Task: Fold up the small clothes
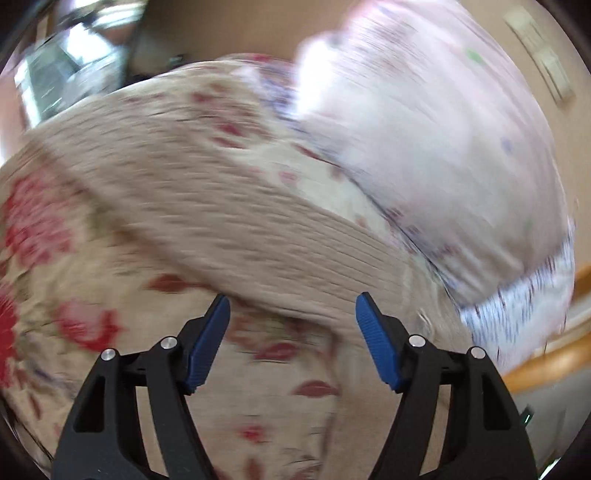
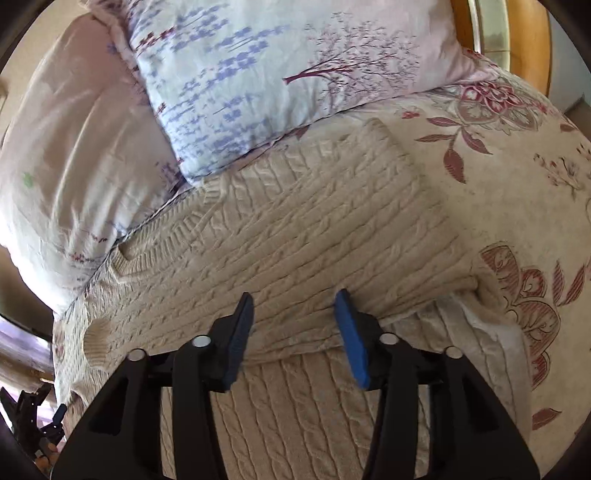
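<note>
A beige cable-knit sweater (image 2: 314, 221) lies on the bed, its upper part folded over the lower part. My right gripper (image 2: 294, 294) hovers open just above the folded edge, and its blue pads grip nothing. In the blurred left wrist view the sweater (image 1: 229, 221) shows as a beige ribbed band across the bedspread. My left gripper (image 1: 293, 299) stands wide open before it, with nothing between its pads. A black gripper with a blue tip (image 2: 55, 417) shows at the bottom left of the right wrist view, beyond the sweater's sleeve end.
The bedspread (image 2: 517, 206) is cream with red flowers. A pale blue flowered pillow (image 2: 258, 74) and a pinkish pillow (image 2: 74, 147) lie right behind the sweater. A wooden headboard (image 2: 461, 22) rises behind them. The bed's edge drops off at the lower right (image 1: 546, 365).
</note>
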The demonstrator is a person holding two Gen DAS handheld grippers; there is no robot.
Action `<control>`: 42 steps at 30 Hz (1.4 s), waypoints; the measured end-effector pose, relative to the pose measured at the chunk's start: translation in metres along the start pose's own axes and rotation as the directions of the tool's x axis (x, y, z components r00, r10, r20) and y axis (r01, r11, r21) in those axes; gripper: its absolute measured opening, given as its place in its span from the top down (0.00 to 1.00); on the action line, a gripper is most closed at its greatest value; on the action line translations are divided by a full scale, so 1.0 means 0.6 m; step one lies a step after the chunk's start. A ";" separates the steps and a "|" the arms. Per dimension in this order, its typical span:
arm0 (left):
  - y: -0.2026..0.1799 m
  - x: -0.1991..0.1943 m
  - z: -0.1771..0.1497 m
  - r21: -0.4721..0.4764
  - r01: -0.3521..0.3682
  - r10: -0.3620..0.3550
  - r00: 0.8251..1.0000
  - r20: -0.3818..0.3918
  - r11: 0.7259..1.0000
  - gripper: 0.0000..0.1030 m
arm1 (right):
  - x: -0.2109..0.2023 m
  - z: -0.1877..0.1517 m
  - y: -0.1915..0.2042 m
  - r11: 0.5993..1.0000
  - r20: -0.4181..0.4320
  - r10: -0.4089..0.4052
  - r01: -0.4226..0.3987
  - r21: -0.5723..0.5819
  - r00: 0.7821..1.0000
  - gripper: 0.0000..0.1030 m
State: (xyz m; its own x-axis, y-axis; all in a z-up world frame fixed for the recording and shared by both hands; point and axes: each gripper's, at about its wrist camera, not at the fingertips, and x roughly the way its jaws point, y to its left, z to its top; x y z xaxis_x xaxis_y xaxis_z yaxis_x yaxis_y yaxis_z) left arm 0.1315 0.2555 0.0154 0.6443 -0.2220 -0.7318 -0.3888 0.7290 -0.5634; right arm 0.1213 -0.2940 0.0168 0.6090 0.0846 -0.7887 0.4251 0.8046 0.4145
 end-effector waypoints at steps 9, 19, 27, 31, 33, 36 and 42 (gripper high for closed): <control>0.116 0.001 0.035 -0.294 0.036 -0.021 0.998 0.053 0.955 0.44 | -0.016 -0.011 0.002 0.998 -0.002 0.044 -0.044 0.048 0.999 0.42; 0.156 0.017 0.071 -0.441 0.098 -0.050 0.992 0.119 0.892 0.76 | -0.032 -0.023 0.002 0.995 -0.007 0.082 -0.082 0.064 0.997 0.41; 0.109 -0.008 0.069 -0.382 0.187 -0.117 0.973 0.198 0.905 0.94 | -0.051 -0.020 -0.018 0.990 0.016 0.104 -0.105 0.094 0.994 0.41; 0.009 -0.036 0.072 -0.242 0.293 -0.238 0.943 0.233 0.925 0.94 | -0.052 -0.025 -0.025 0.988 0.013 0.118 -0.119 0.100 0.993 0.41; -0.047 -0.042 0.071 -0.169 0.342 -0.299 0.925 0.233 0.925 0.94 | -0.052 -0.027 -0.028 0.986 0.010 0.125 -0.125 0.106 0.992 0.41; -0.148 -0.051 0.046 -0.022 0.414 -0.401 0.893 0.205 0.910 0.94 | -0.055 -0.028 -0.033 0.984 0.007 0.136 -0.136 0.114 0.991 0.41; -0.320 0.027 -0.084 0.208 0.440 -0.447 0.894 -0.010 0.874 0.94 | -0.060 -0.030 -0.044 0.981 0.000 0.154 -0.153 0.117 0.988 0.41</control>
State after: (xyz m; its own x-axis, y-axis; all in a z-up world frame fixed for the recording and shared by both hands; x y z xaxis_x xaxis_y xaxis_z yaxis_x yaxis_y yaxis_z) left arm 0.1835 0.0791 0.0925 0.7436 -0.5312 -0.4061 0.0806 0.6741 -0.7342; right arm 0.0761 -0.3073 0.0260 0.6670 0.2075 -0.7156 0.4028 0.7076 0.5805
